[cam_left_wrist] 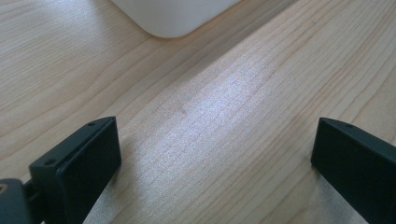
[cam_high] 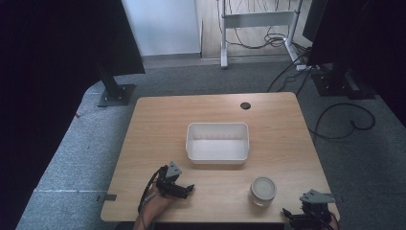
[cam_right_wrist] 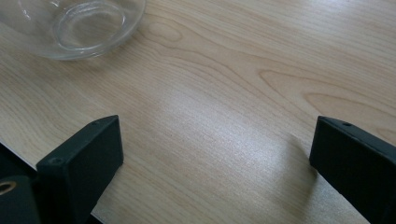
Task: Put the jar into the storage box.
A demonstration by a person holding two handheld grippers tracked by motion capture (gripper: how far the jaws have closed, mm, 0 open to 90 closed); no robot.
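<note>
From the high view we see our left gripper (cam_high: 187, 189) low over the table (cam_high: 158, 124) near its front edge, left of centre, with bare wood around it. Our right gripper (cam_high: 287, 212) sits at the front right corner, close to both edges. The jar (cam_high: 263, 190) stands near the front edge between the two, nearer the right gripper and apart from it; the white bin (cam_high: 218, 142), rectangular with rounded corners, rests mid-table just behind. In the left gripper view, the left gripper (cam_left_wrist: 212, 158) has its jaws spread wide over pale, fine-grained wood, holding nothing, and a rounded bin (cam_left_wrist: 173, 16) corner (smooth plastic) lies ahead. In the right gripper view, the right gripper (cam_right_wrist: 215, 158) is likewise wide apart and empty, the table's edge shows at lower left, and the clear glass jar (cam_right_wrist: 74, 25) stands at upper left.
</note>
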